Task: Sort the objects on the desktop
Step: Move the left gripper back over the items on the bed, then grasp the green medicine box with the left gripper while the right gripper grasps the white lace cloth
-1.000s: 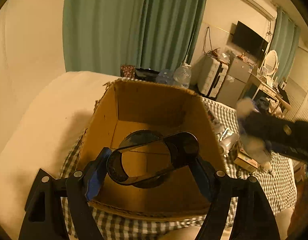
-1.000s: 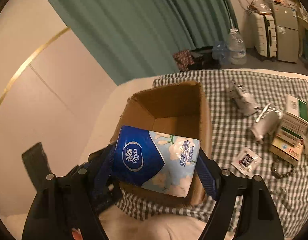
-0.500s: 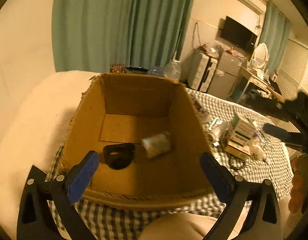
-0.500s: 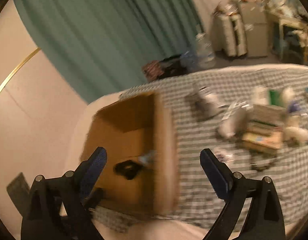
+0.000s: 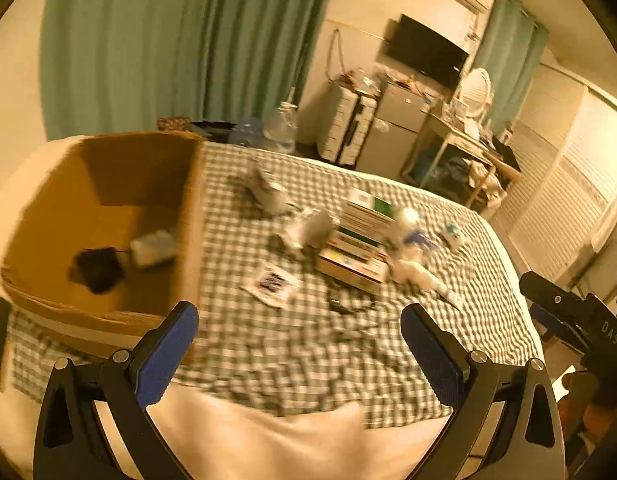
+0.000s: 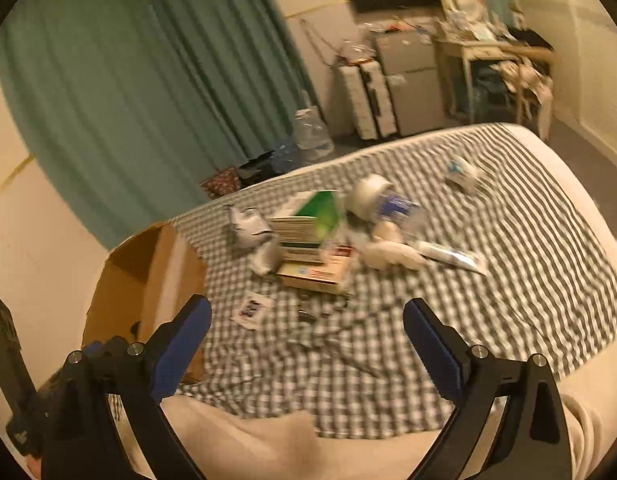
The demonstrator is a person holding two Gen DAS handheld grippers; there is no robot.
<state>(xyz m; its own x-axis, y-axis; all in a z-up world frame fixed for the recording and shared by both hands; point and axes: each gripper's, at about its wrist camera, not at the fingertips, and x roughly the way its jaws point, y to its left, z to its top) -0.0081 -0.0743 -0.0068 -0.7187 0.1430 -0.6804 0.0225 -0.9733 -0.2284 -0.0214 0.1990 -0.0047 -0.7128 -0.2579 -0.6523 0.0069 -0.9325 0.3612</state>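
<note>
On my screens: one open cardboard box [image 5: 108, 216] at the left of the bed's checked cloth [image 5: 448, 320], holding a black item [image 5: 96, 270] and a pale packet [image 5: 150, 246] side by side on its floor. To its right, a loose cluster: a stack of cartons [image 6: 308, 248], green-topped; a crumpled silver pouch [image 6: 248, 226] beside it; a flat sachet [image 6: 250, 310] nearer me; a white-and-blue bottle [image 6: 382, 198]; a tube [image 6: 448, 256]; a small tub [image 6: 460, 170] lying apart. All blurred.

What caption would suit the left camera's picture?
Open left gripper above a checked cloth, cardboard box at left, clutter beyond.
</note>
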